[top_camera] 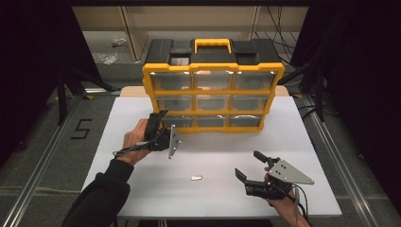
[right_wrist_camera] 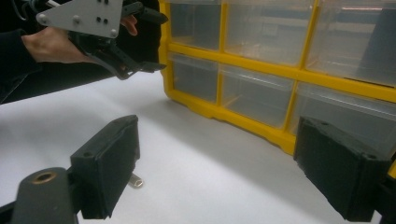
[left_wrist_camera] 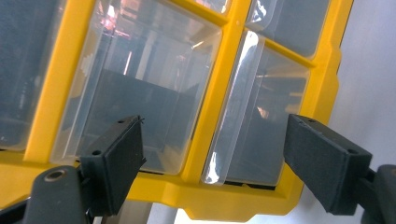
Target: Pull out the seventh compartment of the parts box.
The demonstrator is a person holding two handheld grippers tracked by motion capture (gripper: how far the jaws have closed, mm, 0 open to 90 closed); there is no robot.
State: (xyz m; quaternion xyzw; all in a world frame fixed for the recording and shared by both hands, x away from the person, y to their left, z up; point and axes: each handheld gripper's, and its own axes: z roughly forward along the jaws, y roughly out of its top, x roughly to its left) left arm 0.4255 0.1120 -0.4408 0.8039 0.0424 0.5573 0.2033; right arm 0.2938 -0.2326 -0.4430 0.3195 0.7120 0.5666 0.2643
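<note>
Landmark: yellow-framed drawer cabinet (top_camera: 213, 90), upright at far-centre of the white table (top_camera: 142, 189). Three rows of three clear drawers, black top w/ yellow carry handle (top_camera: 213, 45).

Left gripper (top_camera: 161, 120): at the cabinet's bottom-left corner, held in the person's left hand (top_camera: 135, 142). Jaws wide apart, nothing between them. Left gripper view: jaws straddle the cabinet's bottom-left drawer (left_wrist_camera: 252, 112); one jaw sits in front of the neighbouring drawer (left_wrist_camera: 135, 98), the other off the cabinet's outer edge. Bottom-left drawer looks slightly pulled out, its clear front edge standing proud of the yellow frame. Contact betw. jaws and drawer: cannot tell. Grey plate (top_camera: 173, 141) of this gripper hangs on the side away from the cabinet.

Right gripper (top_camera: 250, 165): well in front of the cabinet, toward its right half, above the table. Jaws fully spread, empty.

Small metal part (top_camera: 196, 178): lies flat on the table, in front of the cabinet's centre, nearer the right gripper than the left. In the right gripper view it lies just beside one jaw, partly hidden behind it (right_wrist_camera: 136, 181); not gripped.

Floor left of the cabinet: black "5" marking (top_camera: 82, 128).
</note>
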